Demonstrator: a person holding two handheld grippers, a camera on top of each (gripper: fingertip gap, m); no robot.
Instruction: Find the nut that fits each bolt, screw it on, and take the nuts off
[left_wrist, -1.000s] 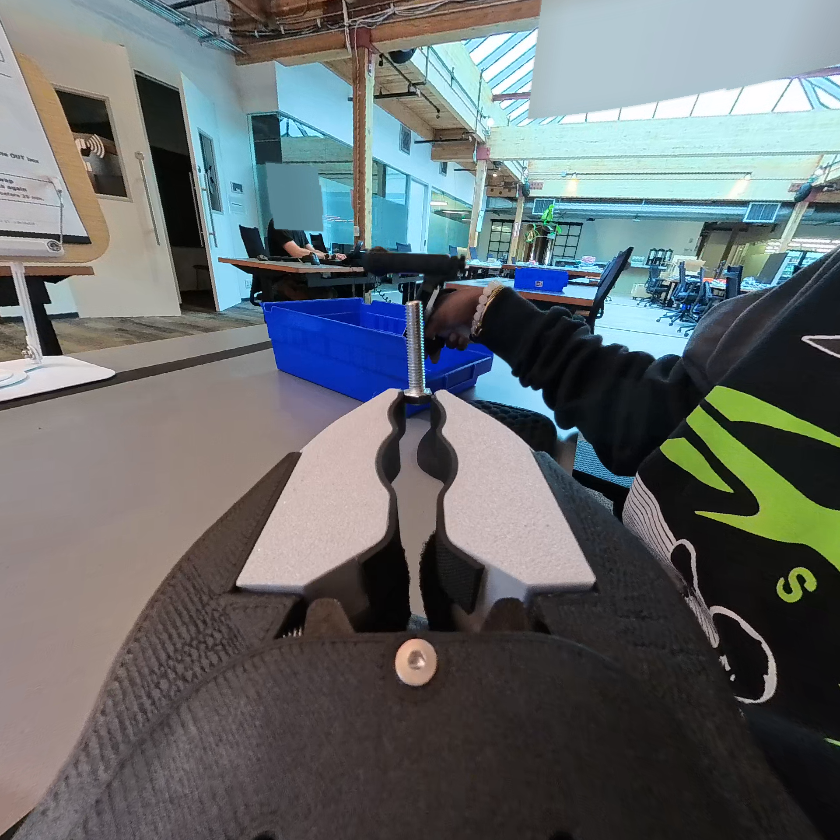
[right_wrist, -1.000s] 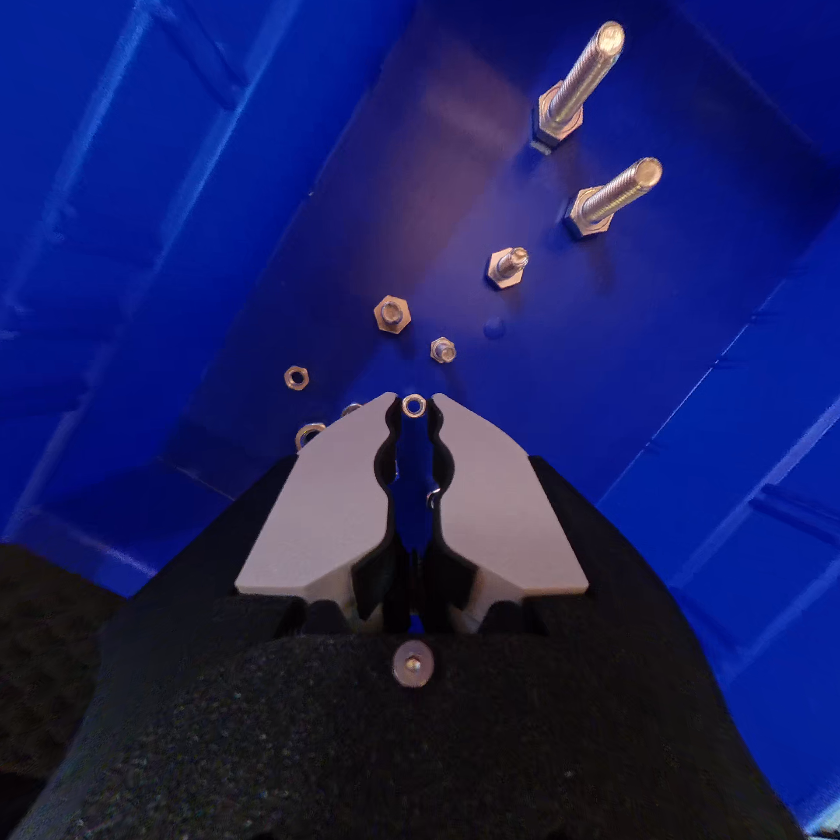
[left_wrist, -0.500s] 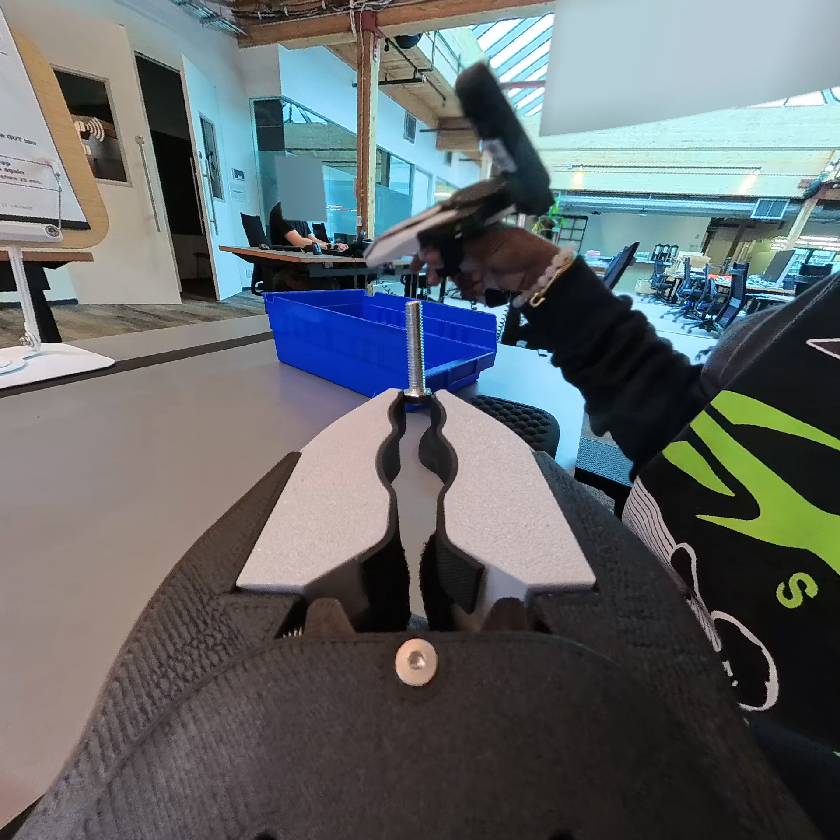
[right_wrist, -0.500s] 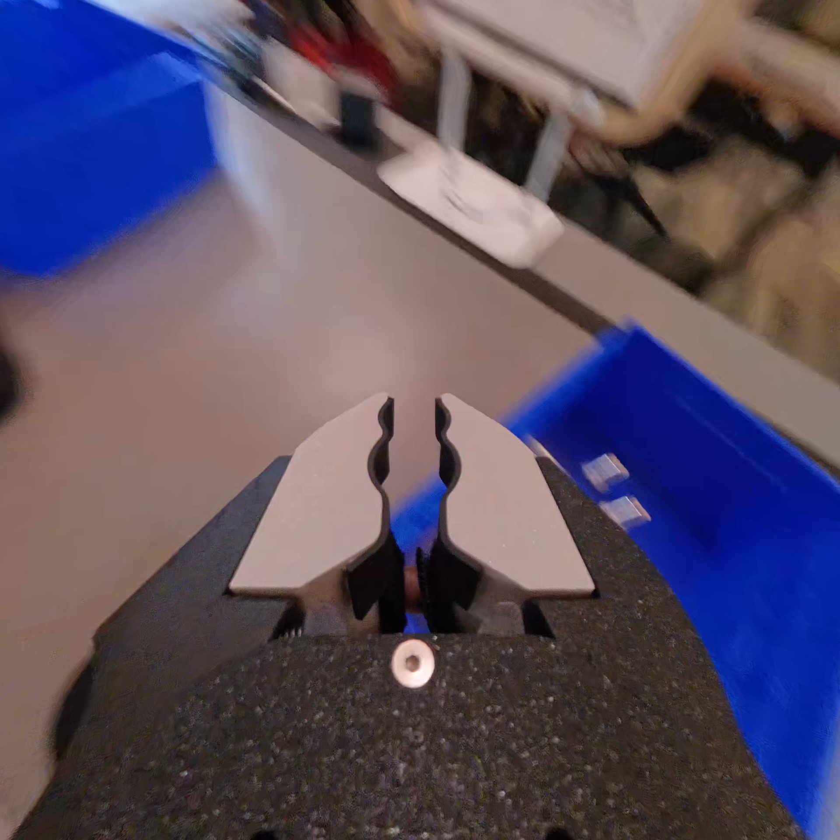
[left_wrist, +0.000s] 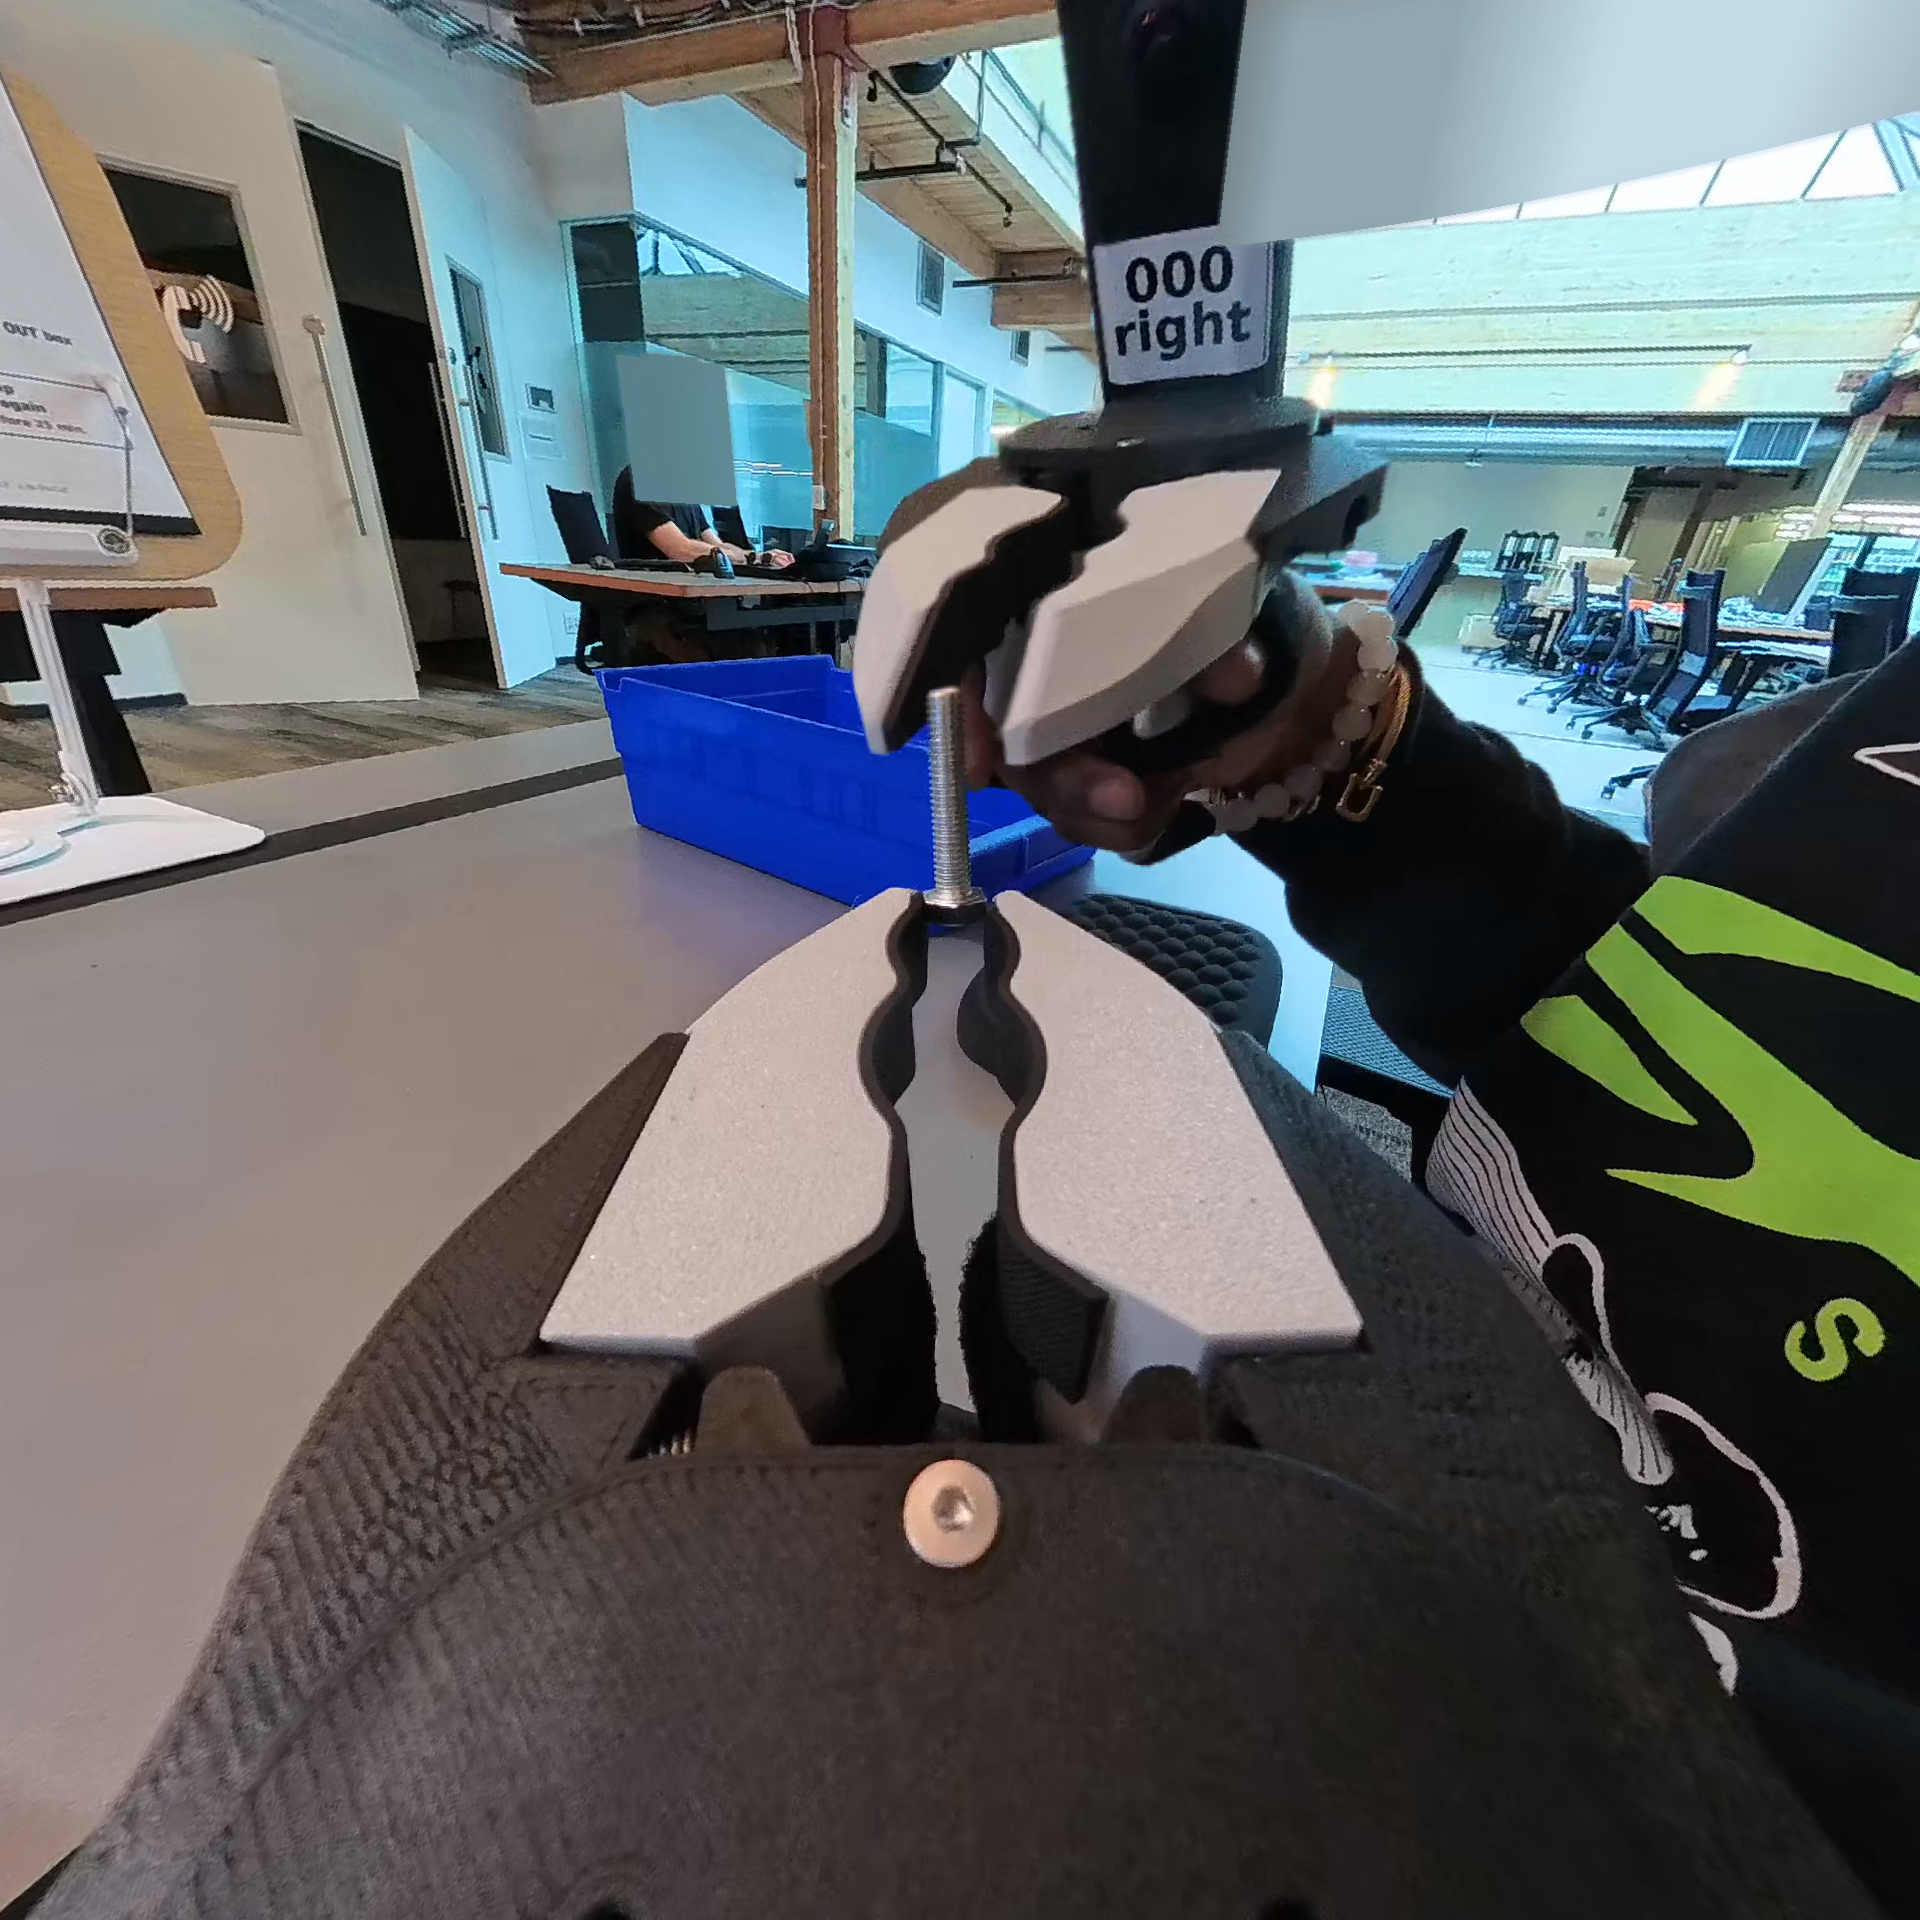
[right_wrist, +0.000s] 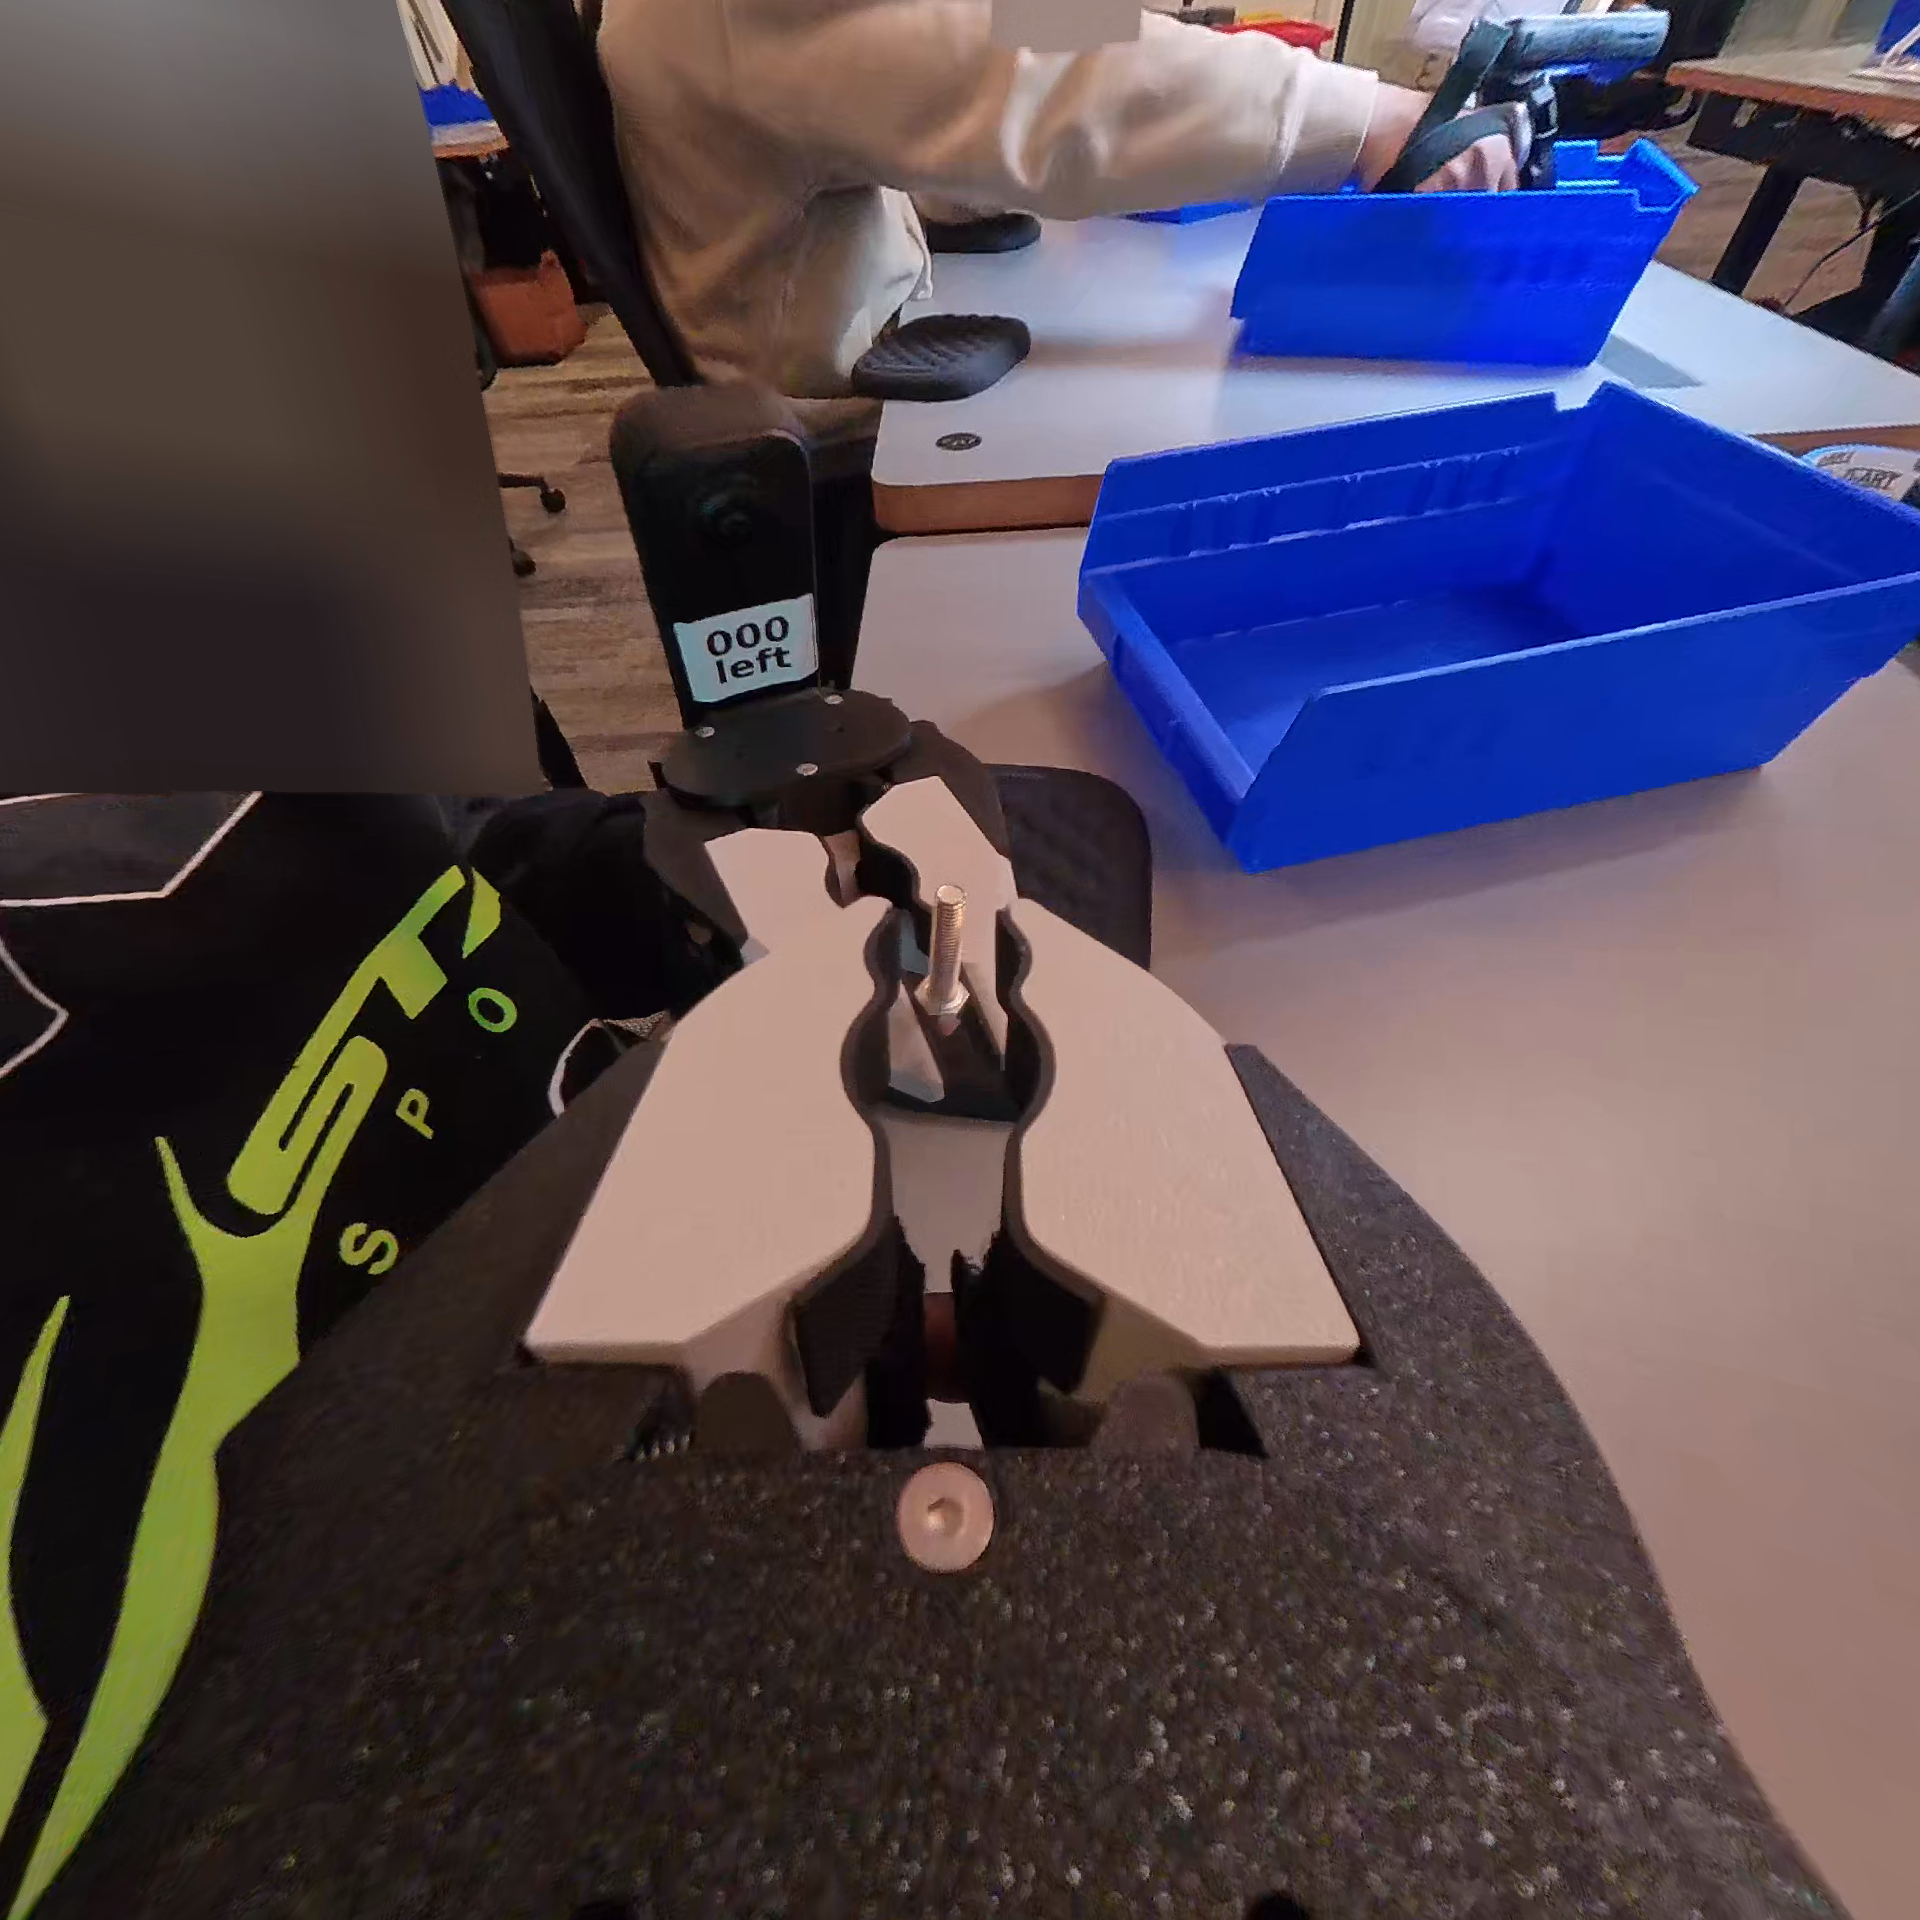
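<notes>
Left gripper clamps the bolt by its hex head at the fingertips, shank upright at frame centre. Right gripper hangs just above it, upper centre, fingers parted, nothing seen between them; the bolt tip sits at their gap. Right wrist view: bolt centred between the right fingertips, pads apart from it. Blue bin upper right on the table.

Grey table in open office. White sign stand far left. Second blue bin on neighbouring desk, cream-sleeved person reaching there. Office chairs far right.
</notes>
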